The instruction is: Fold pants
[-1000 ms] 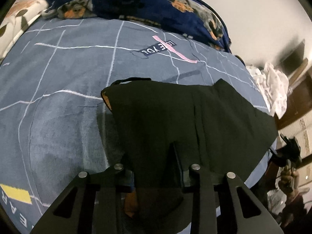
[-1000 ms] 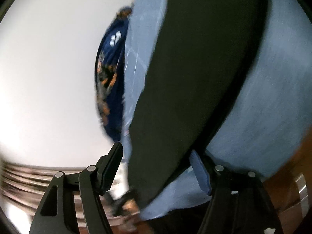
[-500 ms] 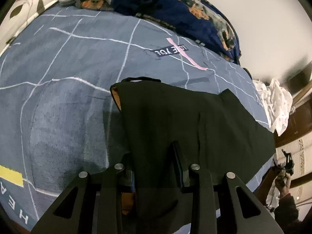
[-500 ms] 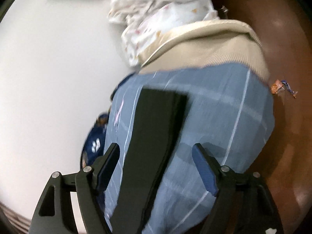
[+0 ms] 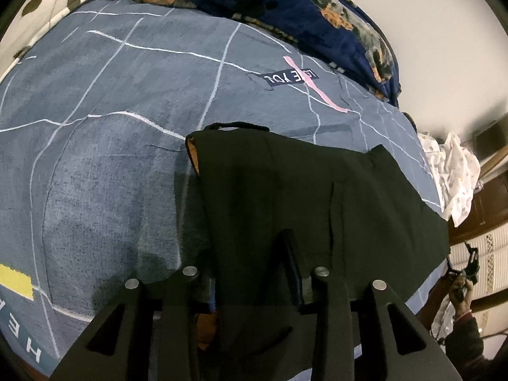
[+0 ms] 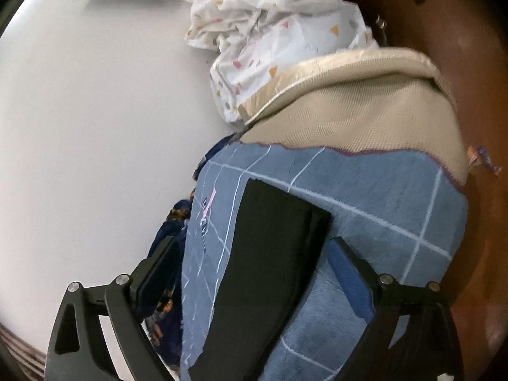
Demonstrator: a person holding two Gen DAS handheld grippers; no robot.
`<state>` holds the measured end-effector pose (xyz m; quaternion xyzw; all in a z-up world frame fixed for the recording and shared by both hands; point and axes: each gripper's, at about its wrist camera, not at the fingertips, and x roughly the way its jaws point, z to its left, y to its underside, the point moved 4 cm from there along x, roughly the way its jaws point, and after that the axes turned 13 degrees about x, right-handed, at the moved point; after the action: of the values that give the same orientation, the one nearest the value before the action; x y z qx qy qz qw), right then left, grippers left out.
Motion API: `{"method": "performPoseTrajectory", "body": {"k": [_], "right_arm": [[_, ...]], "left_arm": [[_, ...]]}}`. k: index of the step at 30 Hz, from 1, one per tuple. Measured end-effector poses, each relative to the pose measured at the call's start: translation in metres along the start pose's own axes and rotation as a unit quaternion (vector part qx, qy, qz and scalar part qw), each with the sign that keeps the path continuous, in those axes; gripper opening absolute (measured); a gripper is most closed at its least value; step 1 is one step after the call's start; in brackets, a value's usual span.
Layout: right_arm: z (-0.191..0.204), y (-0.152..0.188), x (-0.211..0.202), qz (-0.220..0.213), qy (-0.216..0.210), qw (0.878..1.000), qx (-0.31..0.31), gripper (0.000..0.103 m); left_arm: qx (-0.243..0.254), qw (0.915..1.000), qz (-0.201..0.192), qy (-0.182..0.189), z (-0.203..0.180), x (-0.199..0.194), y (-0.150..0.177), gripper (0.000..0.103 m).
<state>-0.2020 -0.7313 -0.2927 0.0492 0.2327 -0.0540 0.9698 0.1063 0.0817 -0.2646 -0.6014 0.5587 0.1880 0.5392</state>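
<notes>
From my left wrist camera, my left gripper [image 5: 250, 273] is clamped on the near edge of the black pants [image 5: 317, 197], which lie flat across the blue grid bedsheet [image 5: 111, 146]. From my right wrist camera, my right gripper [image 6: 254, 273] has its 2 fingers [image 6: 346, 273] spread wide with nothing between them, held off the bed with the pants [image 6: 270, 254] in view beyond them.

The left wrist camera is sitting low and close over the bed's [image 5: 104, 146] near edge, looking across toward the wall. The right wrist camera is hanging off the bed's [image 6: 381, 190] side, rolled, facing along it. Both are sharing the black pants [image 5: 285, 190] [image 6: 270, 254].
</notes>
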Motion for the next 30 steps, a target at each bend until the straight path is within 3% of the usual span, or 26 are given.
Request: {"method": "performPoseTrajectory", "body": {"k": [4, 9, 12, 15, 17, 19, 23, 30], "right_arm": [[0.003, 0.005, 0.004, 0.004, -0.007, 1.0, -0.003, 0.091], [0.001, 0.007, 0.014, 0.026, -0.052, 0.998, 0.02, 0.093], [0.003, 0.006, 0.022, 0.035, -0.051, 0.998, 0.013, 0.084], [0.01, 0.007, 0.034, 0.039, -0.007, 0.999, -0.023, 0.065], [0.011, 0.006, 0.039, 0.039, 0.035, 0.998, -0.044, 0.027], [0.007, 0.008, 0.042, 0.043, 0.069, 0.995, -0.056, 0.013], [0.021, 0.024, 0.036, 0.028, 0.081, 0.992, -0.093, 0.013], [0.082, 0.097, 0.037, 0.055, 0.055, 0.982, -0.174, 0.013]], "left_arm": [[-0.001, 1.0, -0.001, 0.001, 0.001, 0.0, 0.001, 0.036], [-0.007, 1.0, -0.003, 0.004, 0.003, 0.0, 0.001, 0.037], [-0.004, 1.0, -0.003, 0.002, 0.003, 0.0, 0.001, 0.038], [-0.006, 1.0, -0.002, 0.001, 0.004, 0.0, 0.001, 0.04], [-0.006, 1.0, -0.003, 0.001, 0.004, 0.0, 0.001, 0.041], [-0.007, 1.0, -0.004, 0.001, 0.005, 0.0, 0.001, 0.041], [-0.003, 1.0, -0.004, -0.004, 0.003, 0.0, 0.001, 0.042], [-0.006, 0.9999, -0.009, 0.004, 0.003, 0.001, 0.001, 0.042]]}}
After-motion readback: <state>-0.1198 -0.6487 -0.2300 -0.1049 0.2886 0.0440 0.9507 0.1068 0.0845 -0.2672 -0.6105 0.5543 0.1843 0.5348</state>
